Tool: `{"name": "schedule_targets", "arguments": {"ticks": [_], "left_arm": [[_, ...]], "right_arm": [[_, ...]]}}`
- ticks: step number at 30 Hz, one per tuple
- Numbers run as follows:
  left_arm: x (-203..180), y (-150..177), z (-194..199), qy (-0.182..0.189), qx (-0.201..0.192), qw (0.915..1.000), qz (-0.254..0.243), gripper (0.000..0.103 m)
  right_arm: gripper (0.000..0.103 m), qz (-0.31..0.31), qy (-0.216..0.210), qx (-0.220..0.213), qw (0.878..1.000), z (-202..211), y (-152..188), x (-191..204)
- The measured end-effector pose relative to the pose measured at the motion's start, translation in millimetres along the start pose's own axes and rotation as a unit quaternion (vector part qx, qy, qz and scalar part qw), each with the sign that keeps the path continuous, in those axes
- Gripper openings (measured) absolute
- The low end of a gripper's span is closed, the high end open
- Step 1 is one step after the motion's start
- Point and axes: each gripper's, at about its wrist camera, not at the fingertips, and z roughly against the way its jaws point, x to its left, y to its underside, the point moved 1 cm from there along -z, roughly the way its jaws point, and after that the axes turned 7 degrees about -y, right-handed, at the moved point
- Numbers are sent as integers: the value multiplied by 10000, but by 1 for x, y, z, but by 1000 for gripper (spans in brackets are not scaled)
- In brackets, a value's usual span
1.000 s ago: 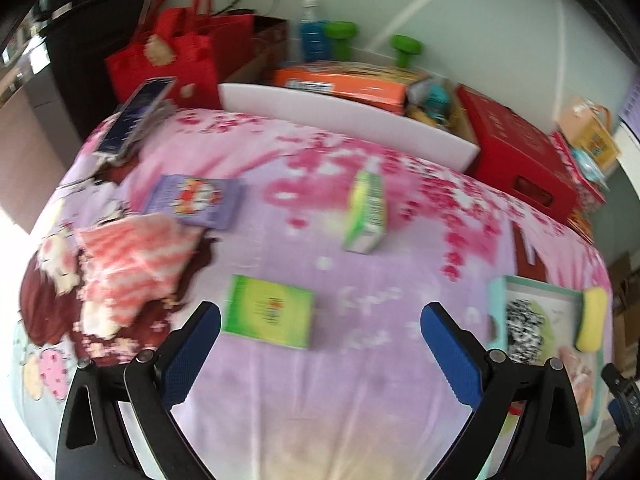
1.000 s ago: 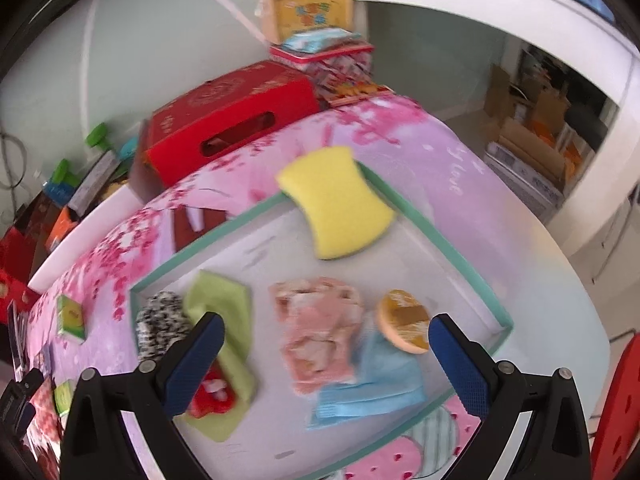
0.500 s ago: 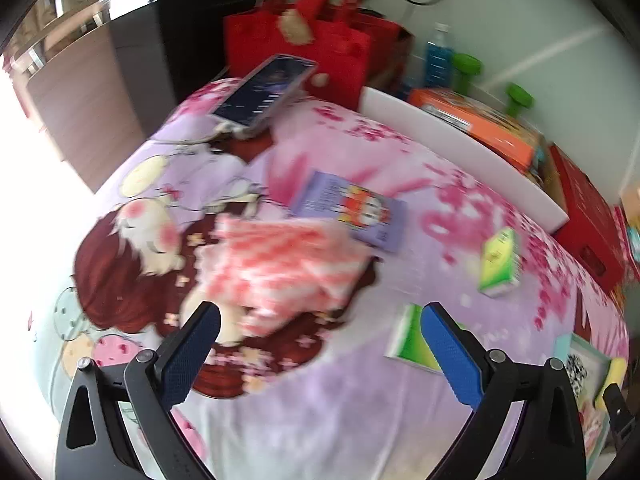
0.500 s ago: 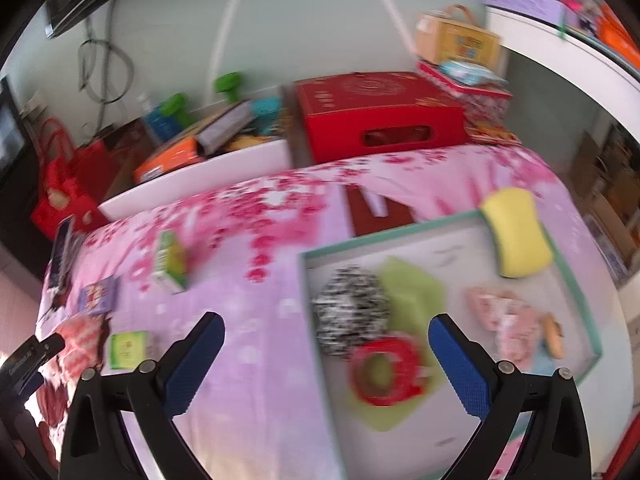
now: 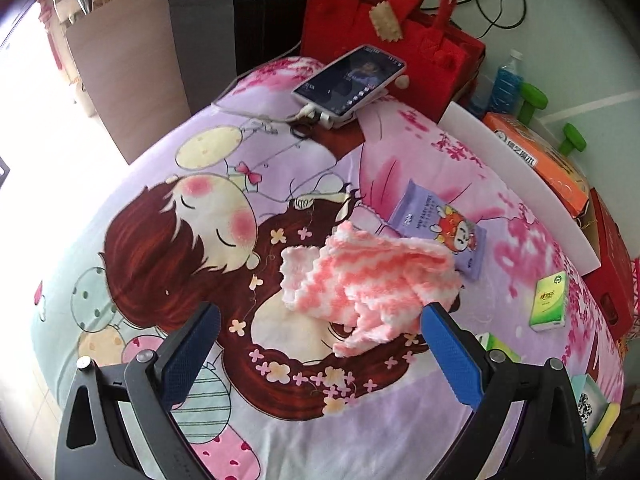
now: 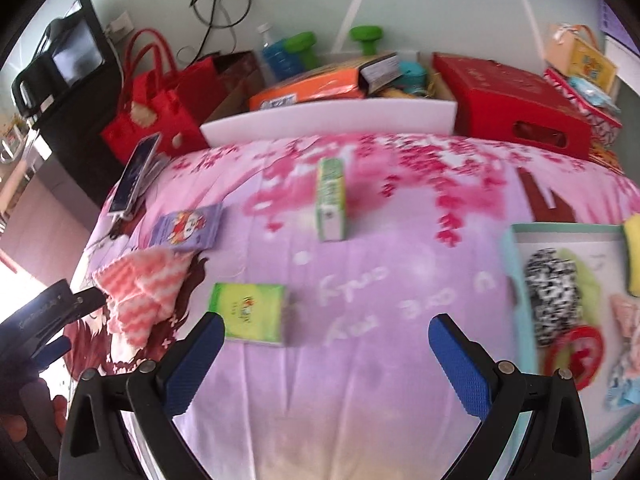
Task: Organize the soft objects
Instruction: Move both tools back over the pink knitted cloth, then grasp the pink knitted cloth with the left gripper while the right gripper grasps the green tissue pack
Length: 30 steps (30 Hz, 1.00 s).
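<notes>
Your left gripper (image 5: 320, 344) hangs released just before the towel (image 5: 372, 284), crumpled mid-table beside a purple pack (image 5: 440, 228). Your right gripper (image 6: 322, 356), also released, hovers over bare cloth between green pack (image 6: 250, 314) and tray (image 6: 516, 264).

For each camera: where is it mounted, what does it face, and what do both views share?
Left wrist: behind the open left claw, facing the pink striped towel and phone.
Right wrist: behind the open right claw, facing the green packet and tray; the left claw shows at its left edge.
Shared: towel, phone, red bag.
</notes>
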Motion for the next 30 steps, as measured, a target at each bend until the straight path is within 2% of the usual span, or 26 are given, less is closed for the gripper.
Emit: {"name": "schedule_targets", "arguments": {"ticks": [9, 16, 25, 30], "left_arm": [[-1, -5, -26, 178, 215, 9996, 62, 100], [5, -11, -43, 378, 290, 9982, 361, 100], [-5, -10, -52, 256, 420, 9988, 46, 100], [-9, -8, -57, 351, 597, 9976, 97, 100]], "right_arm": [[103, 355, 34, 296, 9989, -38, 13, 29], [103, 533, 102, 470, 9974, -65, 20, 41], [103, 613, 150, 554, 9965, -81, 24, 45], [103, 539, 92, 502, 9972, -79, 22, 42]]}}
